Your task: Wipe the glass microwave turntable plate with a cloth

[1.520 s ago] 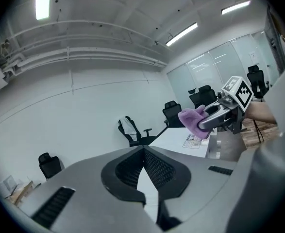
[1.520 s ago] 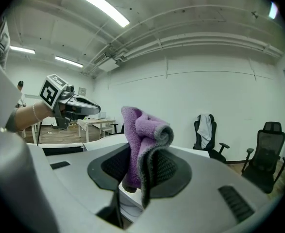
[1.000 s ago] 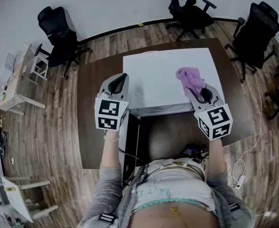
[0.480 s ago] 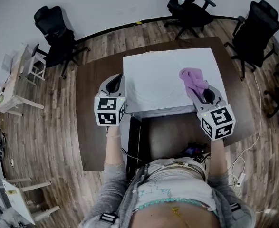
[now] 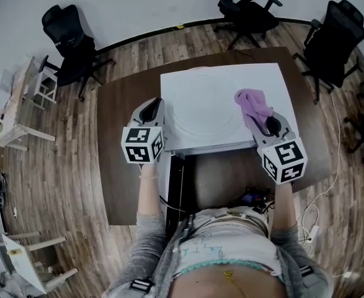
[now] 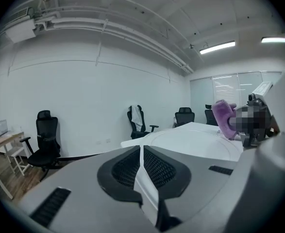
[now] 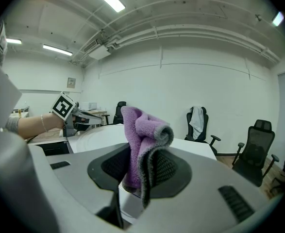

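Grey sleeves (image 5: 139, 244) nearest the camera, forearms reaching forward, one gripper per hand.

- Left gripper (image 5: 158, 102): jaws pressed together, nothing between them. It sits over the left front edge of the white appliance top (image 5: 265, 79), just beside the plate's left rim.
- Right gripper (image 5: 260, 114): clamped on the purple cloth (image 5: 250, 102). The cloth is folded and bunched, standing up out of the jaws with a grey-edged flap drooping over one side.
- Glass turntable plate (image 5: 201, 112): lies flat on the white top, left of centre, showing as a faint clear circle. The cloth is at its right rim; I can't tell if it touches the glass.
- The white top rests on a dark brown table (image 5: 124, 104) on a wood plank floor (image 5: 70, 166).
- Far side: black office chairs, one at left (image 5: 70, 39), one at centre back (image 5: 247, 8), one at right (image 5: 333, 39), then a white wall.
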Demonstrator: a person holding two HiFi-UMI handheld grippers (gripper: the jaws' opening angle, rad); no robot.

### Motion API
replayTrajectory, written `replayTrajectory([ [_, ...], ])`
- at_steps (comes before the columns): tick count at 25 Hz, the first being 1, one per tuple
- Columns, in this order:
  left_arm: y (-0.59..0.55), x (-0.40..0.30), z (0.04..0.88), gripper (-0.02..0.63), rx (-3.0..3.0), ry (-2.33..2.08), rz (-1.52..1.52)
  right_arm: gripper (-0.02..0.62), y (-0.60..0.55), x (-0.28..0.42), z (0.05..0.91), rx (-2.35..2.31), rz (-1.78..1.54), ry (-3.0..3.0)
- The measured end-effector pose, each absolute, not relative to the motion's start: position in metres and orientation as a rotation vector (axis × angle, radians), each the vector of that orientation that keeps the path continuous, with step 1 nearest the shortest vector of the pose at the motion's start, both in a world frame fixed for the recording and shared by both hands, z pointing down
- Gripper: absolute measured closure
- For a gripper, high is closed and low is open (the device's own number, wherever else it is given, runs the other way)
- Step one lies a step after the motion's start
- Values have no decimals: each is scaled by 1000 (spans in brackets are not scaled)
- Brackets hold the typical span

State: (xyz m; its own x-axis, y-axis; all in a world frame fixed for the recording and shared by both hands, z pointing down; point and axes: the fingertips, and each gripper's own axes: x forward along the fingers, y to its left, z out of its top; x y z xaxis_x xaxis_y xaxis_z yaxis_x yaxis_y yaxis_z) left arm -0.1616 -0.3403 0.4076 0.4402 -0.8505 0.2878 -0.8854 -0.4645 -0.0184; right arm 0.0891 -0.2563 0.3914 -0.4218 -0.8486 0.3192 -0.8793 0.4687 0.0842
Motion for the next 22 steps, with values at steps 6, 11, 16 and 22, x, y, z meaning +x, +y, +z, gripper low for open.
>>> replayTrajectory([
  [6, -343, -160, 418, 521, 2524, -1505, 357, 479, -260, 89, 396, 1461, 140, -2392],
  [11, -347, -155, 424, 512, 2533, -1477, 441, 479, -260, 88, 394, 1443, 142, -2389],
  [16, -346, -151, 426, 525, 2547, -1453, 502, 479, -259, 90, 394, 1438, 150, -2395],
  [22, -341, -129, 427, 527, 2628, -1350, 683, 479, -260, 96, 393, 1441, 139, -2387],
])
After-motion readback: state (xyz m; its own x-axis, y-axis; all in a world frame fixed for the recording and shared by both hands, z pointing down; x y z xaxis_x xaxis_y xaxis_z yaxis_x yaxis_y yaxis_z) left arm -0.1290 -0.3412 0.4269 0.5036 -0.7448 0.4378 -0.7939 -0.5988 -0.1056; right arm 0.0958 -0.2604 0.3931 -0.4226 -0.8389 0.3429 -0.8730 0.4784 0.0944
